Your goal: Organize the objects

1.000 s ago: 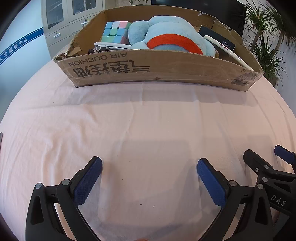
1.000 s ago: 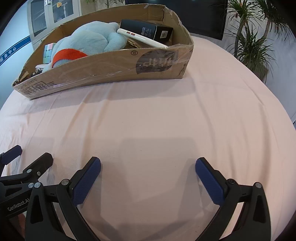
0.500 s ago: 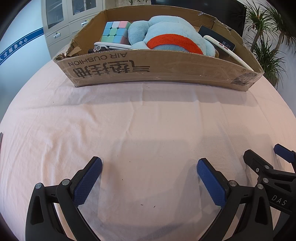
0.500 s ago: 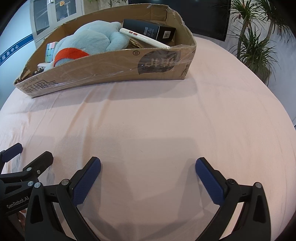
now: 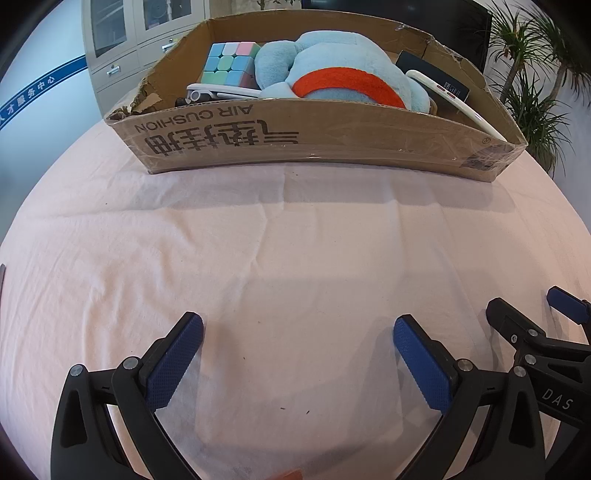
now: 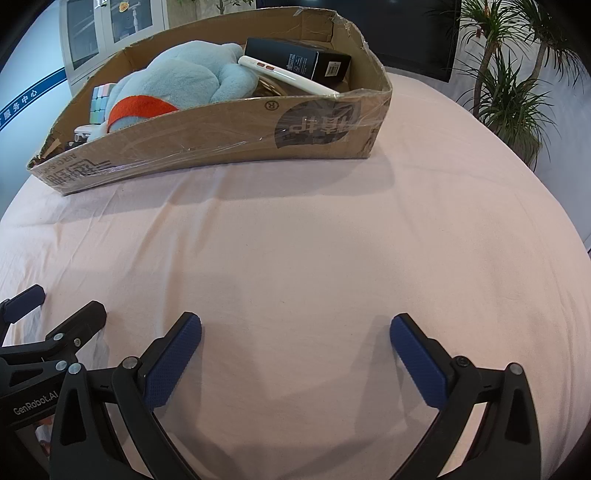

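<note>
A low cardboard box (image 5: 317, 136) (image 6: 221, 136) stands at the far side of the pink-clothed table (image 5: 295, 240). It holds a light-blue plush toy with an orange band (image 5: 343, 74) (image 6: 184, 81), a pastel puzzle cube (image 5: 229, 62) (image 6: 100, 99), a white flat device (image 5: 454, 99) (image 6: 288, 75), a black carton (image 6: 299, 59) and a white item at the left (image 5: 218, 92). My left gripper (image 5: 298, 336) is open and empty, low over the cloth. My right gripper (image 6: 295, 334) is open and empty beside it; it also shows in the left wrist view (image 5: 532, 325).
Potted plants (image 6: 509, 85) stand off the table's right side. Grey cabinets (image 5: 122, 40) line the back wall at left. A dark screen (image 6: 406, 29) hangs behind the box. The left gripper's fingers (image 6: 55, 325) show at the lower left of the right wrist view.
The right wrist view has shifted slightly, so the box sits a little further right and lower in it. The left gripper has barely moved. Both stay open.
</note>
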`<state>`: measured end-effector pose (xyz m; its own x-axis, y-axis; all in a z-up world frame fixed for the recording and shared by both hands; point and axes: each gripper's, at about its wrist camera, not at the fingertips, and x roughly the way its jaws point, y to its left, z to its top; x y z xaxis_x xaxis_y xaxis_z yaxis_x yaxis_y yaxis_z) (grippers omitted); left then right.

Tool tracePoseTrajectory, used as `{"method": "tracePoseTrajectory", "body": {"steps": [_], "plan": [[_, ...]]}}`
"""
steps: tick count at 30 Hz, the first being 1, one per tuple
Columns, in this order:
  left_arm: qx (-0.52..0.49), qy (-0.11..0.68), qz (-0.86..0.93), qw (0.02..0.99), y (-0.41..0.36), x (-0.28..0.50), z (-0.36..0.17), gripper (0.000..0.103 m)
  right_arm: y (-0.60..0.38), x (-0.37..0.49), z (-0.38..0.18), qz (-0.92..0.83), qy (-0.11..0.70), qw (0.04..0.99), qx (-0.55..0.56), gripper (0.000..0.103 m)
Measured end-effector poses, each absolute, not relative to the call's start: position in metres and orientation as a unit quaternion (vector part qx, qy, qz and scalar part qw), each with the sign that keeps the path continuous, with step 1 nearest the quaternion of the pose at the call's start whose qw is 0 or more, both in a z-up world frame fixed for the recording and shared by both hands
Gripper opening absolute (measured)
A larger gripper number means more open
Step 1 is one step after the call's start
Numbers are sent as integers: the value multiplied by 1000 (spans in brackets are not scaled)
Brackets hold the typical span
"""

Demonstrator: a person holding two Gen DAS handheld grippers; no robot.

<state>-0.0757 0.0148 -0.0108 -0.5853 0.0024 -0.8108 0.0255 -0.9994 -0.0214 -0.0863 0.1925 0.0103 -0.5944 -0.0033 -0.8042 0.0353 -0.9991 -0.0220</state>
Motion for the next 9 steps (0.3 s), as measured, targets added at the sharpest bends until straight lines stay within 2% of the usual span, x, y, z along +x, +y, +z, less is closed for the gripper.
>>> {"method": "tracePoseTrajectory", "body": {"steps": [9], "plan": [[455,16,-890,8,18,-74,-11,103,193,-86,10,-893,17,11,450,102]]}}
